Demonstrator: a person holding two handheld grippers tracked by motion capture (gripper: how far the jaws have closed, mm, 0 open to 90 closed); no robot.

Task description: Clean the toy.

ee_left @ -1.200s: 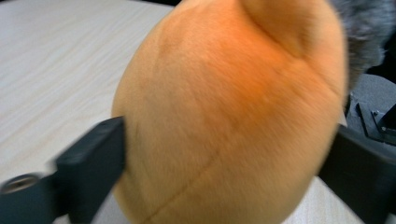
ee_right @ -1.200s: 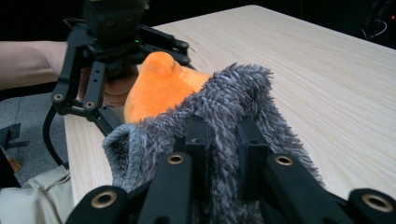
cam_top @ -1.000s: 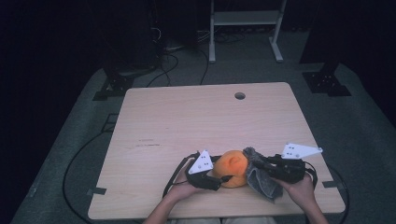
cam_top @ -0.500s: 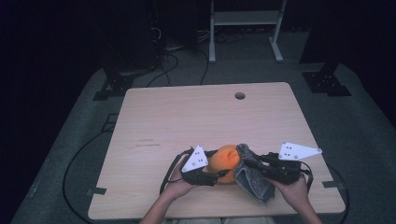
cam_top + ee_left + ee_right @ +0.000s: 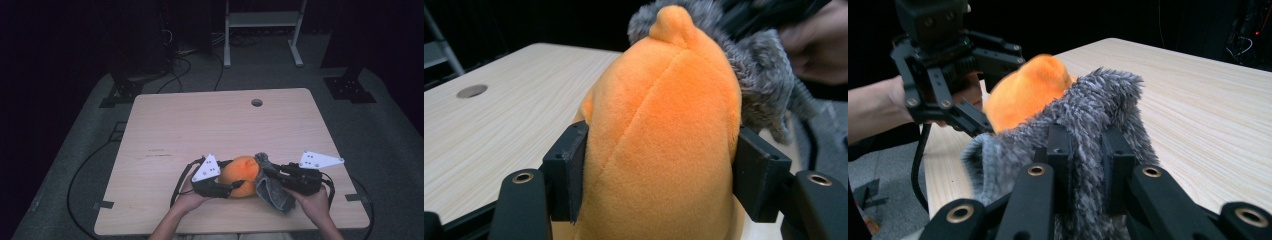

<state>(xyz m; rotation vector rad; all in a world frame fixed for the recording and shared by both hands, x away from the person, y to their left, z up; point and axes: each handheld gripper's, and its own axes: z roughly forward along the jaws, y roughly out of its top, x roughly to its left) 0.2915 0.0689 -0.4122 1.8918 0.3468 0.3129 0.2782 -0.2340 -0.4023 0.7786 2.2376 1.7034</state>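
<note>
While the round orange plush ball (image 5: 242,174) is kept near the front edge of the pale wooden counter (image 5: 200,125), it's squeezed on both sides by the left tongs (image 5: 234,184), whose jaws have just been closing a bit. A fuzzy grey fabric piece (image 5: 272,192) is pressed right against the ball's right side and is pinched tight by the clenched right tongs (image 5: 267,172). A round hole (image 5: 256,102) is seen well apart, near the far edge.
</note>
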